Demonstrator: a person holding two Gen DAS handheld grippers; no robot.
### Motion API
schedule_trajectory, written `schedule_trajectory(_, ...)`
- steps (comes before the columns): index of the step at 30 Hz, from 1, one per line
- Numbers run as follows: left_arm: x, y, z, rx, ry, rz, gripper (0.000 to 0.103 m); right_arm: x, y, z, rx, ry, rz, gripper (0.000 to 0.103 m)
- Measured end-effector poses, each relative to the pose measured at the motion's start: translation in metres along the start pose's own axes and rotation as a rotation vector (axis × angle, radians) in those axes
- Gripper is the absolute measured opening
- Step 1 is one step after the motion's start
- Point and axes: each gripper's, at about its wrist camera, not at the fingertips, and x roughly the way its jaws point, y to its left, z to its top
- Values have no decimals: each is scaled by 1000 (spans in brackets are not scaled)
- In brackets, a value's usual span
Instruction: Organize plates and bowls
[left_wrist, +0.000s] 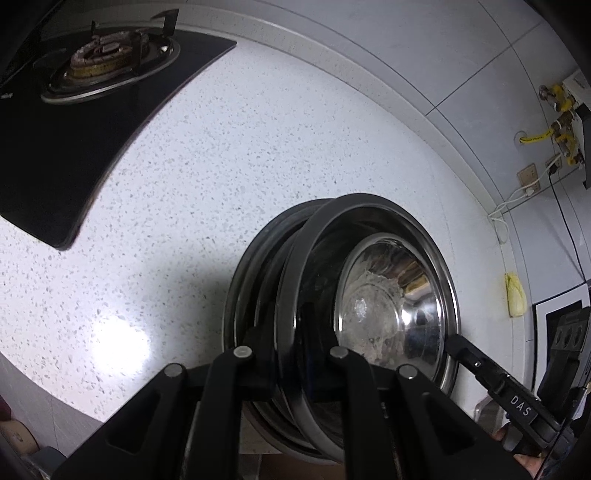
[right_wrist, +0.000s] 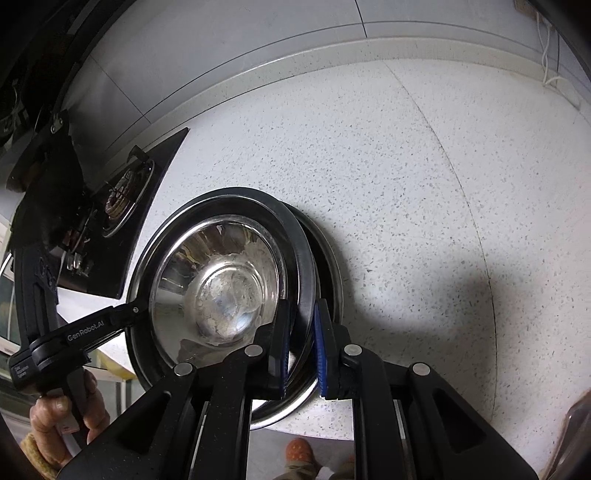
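We are holding the stack of steel dishes between both claws at the near edge of the speckled tabletop (right_wrist: 406, 155). The left claw (left_wrist: 291, 354) is clenched on the rim of the top plate (left_wrist: 295, 266) on its left side; the right claw (right_wrist: 301, 343), with its blue pads (right_wrist: 319, 350), is clamped on the same rim on the opposite side, and its tip is showing in the left wrist view touching the rim at the right (left_wrist: 458, 343). A steel bowl (right_wrist: 218, 280) is sitting inside the top plate, and at least one more plate (right_wrist: 332, 266) is lying underneath, offset a little so its rim is peeking out. The stack seems to be partly overhanging the tabletop's front edge, with floor and a slippered foot (right_wrist: 299, 452) showing below. The gas burner (left_wrist: 103, 62) is standing well apart, up and to the left. We are judging the step in hand to be a two-sided carry or placement of the nested dishes. The next move is calling for both claws to travel together and level, since uneven motion could tip the bowl or let the thin rim slip; the lower plate may also need squaring under the top one. Whether the stack is resting or lifted, we cannot tell.
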Motion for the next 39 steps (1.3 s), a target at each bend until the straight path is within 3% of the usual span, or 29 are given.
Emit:
schedule_trajectory(8,-22,-6,-13,82,-113,37,16,-14,3,-9,-3,-83,-29,13)
schedule_trajectory(15,-61,-15,-20,187,-192,98,19,-45,0,-24,-9,-184,-99,34)
schedule_trajectory(23,-103,-19,-38,247,-270,171,19,-81,-2,-43,-35,-282,-166,48)
schedule_trajectory(27,-118,-20,-46,264,-299,193,19,-96,-2,-54,-46,-324,-175,65)
schedule_trajectory(39,-148,-15,-64,300,-349,184,19,-125,-6,-69,-20,-379,-186,76)
